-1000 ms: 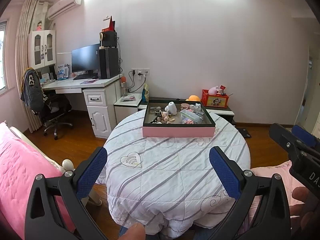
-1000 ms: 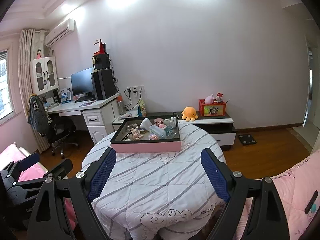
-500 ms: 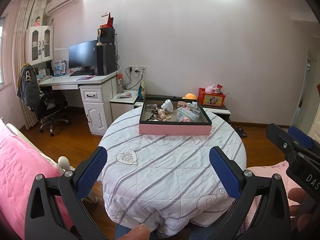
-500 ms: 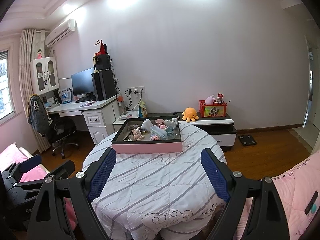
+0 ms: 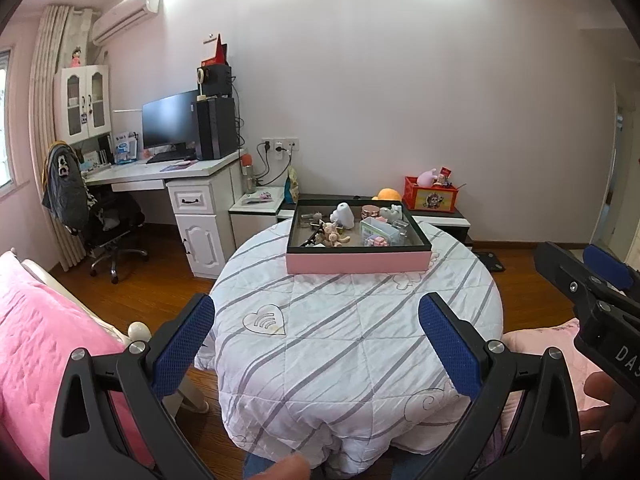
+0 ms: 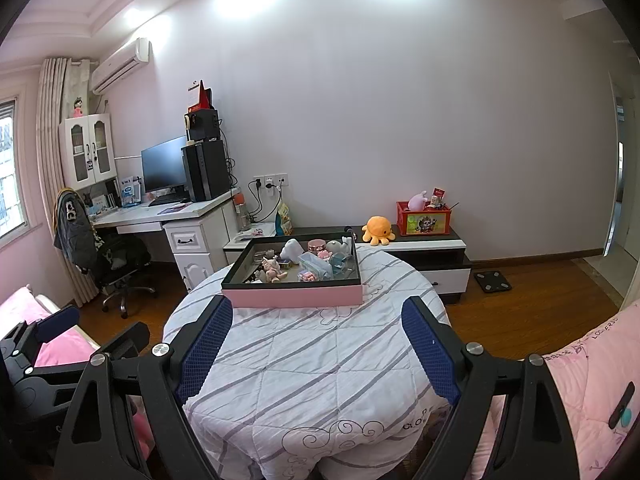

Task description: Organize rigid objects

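Both views have barely shifted: left claw (image 5: 316,328) and right claw (image 6: 318,334) hang spread wide, empty, level above the round quilt-covered surface (image 5: 360,344); pink-sided black tray (image 6: 292,294) of trinkets sits at its far side.

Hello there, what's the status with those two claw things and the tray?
Left gripper open, empty. Right gripper open, empty. Pink tray of trinkets at table's far side, untouched. Nothing between.

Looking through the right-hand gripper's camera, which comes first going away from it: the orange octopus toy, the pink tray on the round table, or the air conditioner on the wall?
Seen from the right gripper, jaws wide open:
1. Pink tray, straight ahead at the table's far side.
2. Orange octopus toy, behind the tray on the low cabinet, slightly right.
3. Air conditioner, high in the far-left corner.
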Demonstrator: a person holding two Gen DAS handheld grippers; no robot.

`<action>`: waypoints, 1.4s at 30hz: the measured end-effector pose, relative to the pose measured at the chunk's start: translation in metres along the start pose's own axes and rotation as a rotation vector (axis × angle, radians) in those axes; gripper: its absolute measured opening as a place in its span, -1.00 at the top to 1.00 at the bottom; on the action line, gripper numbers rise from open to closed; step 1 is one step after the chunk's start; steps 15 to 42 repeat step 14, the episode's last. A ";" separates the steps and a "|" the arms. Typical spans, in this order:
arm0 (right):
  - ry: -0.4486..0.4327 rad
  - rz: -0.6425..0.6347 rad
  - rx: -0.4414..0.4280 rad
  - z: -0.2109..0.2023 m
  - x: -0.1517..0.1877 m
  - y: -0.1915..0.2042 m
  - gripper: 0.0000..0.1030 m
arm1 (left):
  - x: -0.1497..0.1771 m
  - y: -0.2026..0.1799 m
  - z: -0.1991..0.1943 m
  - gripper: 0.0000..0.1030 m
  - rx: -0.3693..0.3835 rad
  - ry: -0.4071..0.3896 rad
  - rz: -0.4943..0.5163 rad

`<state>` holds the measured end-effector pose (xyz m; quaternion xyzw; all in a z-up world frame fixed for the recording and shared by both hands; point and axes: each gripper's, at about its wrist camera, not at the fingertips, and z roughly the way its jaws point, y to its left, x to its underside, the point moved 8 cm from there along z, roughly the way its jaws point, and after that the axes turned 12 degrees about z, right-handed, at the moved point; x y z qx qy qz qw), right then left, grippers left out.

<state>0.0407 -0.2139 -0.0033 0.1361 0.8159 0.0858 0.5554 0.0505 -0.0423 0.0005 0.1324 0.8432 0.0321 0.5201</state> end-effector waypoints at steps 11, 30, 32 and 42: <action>0.001 -0.002 -0.001 0.000 0.000 0.000 -0.71 | -0.001 0.002 -0.004 -1.00 -0.002 -0.018 -0.010; 0.004 -0.002 -0.002 0.000 0.001 0.001 -0.71 | 0.001 0.004 -0.002 -1.00 0.000 -0.018 -0.025; 0.004 -0.002 -0.002 0.000 0.001 0.001 -0.71 | 0.001 0.004 -0.002 -1.00 0.000 -0.018 -0.025; 0.004 -0.002 -0.002 0.000 0.001 0.001 -0.71 | 0.001 0.004 -0.002 -1.00 0.000 -0.018 -0.025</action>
